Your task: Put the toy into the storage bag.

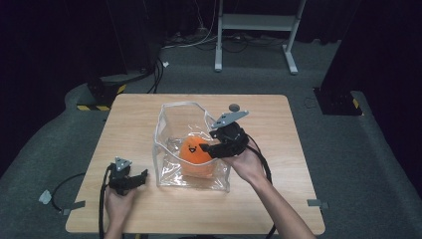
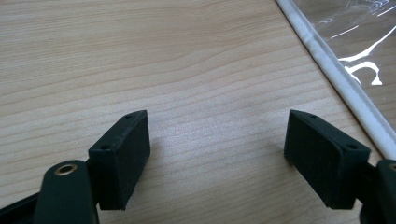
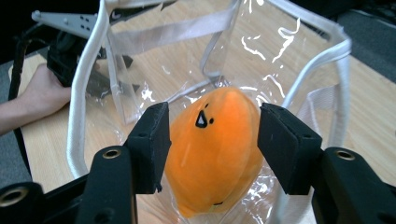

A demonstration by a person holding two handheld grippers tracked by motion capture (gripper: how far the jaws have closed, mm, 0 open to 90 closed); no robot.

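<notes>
- My right gripper (image 3: pixel 212 149) clamps, it seems, the orange plush toy (image 3: pixel 215 154) inside the clear plastic bag (image 1: pixel 164 144)
- My left gripper (image 2: pixel 217 154) rests apart, empty
- The unbraced bag could tip over

Bare forearms are showing no sleeves as 2 black grippers, left (image 1: pixel 141 175) and right (image 1: pixel 205 148), are trailing black cables and wearing grey three-cornered plates and brass-ringed screw holes.
</notes>
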